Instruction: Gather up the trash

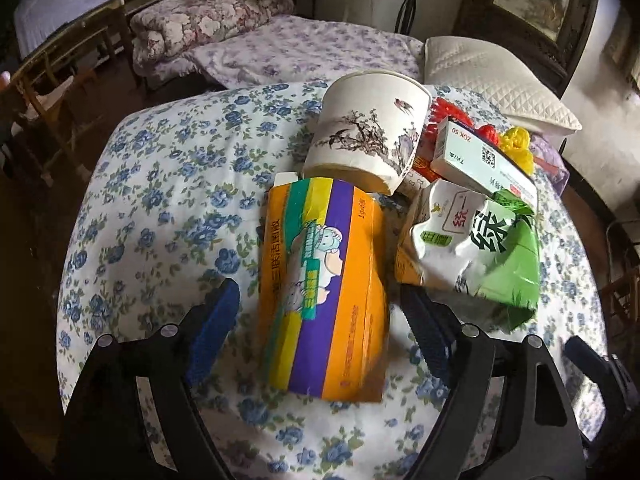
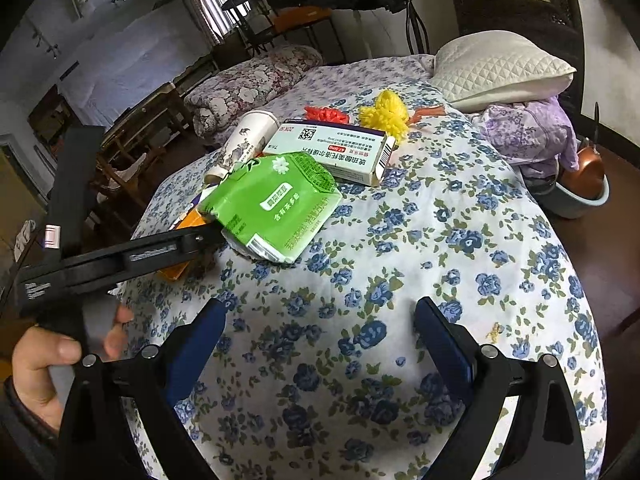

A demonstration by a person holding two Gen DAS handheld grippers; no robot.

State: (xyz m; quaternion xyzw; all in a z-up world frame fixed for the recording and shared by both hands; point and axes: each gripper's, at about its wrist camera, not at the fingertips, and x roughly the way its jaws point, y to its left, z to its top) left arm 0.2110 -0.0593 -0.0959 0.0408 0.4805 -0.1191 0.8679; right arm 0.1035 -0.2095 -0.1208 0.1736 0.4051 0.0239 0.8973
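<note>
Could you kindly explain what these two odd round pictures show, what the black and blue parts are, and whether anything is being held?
No robot here: a person holds a two-finger tool in each hand, each carrying a wide-angle camera. One picture looks along the left tool, whose blue pads straddle an orange box without pressing it. The other looks along the right tool, open over the bare flowered quilt; the left hand shows there too. On the quilt also lie a paper cup, a green packet, a white medicine box and yellow yarn. Nothing is held.
</note>
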